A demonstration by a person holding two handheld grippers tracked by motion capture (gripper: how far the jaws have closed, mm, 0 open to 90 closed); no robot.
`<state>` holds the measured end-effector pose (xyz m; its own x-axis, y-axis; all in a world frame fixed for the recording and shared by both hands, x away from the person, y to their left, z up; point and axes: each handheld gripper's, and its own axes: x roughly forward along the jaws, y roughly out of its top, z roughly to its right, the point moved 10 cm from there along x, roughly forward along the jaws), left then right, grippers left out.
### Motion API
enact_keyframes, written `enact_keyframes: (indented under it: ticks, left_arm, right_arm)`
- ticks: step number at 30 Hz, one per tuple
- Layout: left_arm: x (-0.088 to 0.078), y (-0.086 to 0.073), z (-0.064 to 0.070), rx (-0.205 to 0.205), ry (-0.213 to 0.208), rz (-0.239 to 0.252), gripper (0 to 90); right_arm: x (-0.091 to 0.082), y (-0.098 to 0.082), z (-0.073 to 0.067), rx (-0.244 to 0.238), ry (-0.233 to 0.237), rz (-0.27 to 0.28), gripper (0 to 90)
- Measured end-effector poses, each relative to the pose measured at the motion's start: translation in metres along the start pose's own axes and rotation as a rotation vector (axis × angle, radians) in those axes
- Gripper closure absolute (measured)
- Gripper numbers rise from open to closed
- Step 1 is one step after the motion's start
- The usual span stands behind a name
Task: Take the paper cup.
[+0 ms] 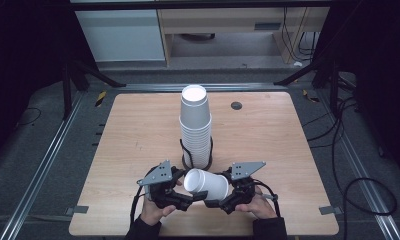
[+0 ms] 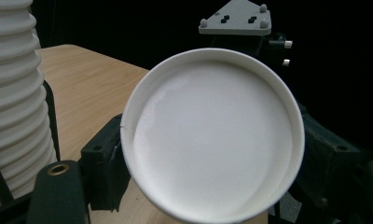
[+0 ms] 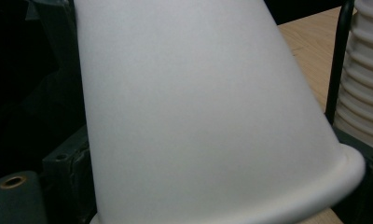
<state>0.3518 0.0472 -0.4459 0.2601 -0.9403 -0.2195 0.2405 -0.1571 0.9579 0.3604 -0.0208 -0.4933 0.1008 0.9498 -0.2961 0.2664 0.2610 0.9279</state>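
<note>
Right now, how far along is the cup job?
Done: one cup is off the stack, which stands in its black holder at mid-table. In hand: the cup lies on its side between the two tongs, its mouth toward the left tongs; the right tongs sit at its base end, but whether their pads press on it is hidden. Left: the tall stack is untouched.

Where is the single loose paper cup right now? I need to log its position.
In the high view the loose cup lies sideways between the left gripper and right gripper, just in front of the cup stack.
</note>
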Motion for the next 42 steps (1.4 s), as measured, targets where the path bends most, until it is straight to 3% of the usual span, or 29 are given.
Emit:
enact_keyframes:
  ticks: [9,19,25,30,42]
  left_arm:
    - [-0.001,0.001,-0.001,0.019,0.003,-0.012,20.4]
    - [-0.017,0.008,-0.004,0.041,0.018,-0.054,15.1]
    - [-0.028,0.001,-0.01,0.054,0.032,-0.138,12.9]
    - [-0.029,-0.002,-0.015,0.057,0.044,-0.168,13.0]
    - [-0.021,-0.006,-0.015,0.063,0.005,-0.225,11.2]
  right_arm:
    - [-0.002,0.0,0.002,-0.007,-0.013,-0.012,9.1]
    - [-0.006,0.003,0.005,-0.021,-0.025,-0.034,9.0]
    - [-0.013,0.003,0.011,-0.043,-0.049,-0.087,9.0]
    - [-0.015,0.003,0.014,-0.054,-0.06,-0.121,9.0]
    - [-0.008,0.002,0.016,-0.098,-0.065,-0.206,9.0]
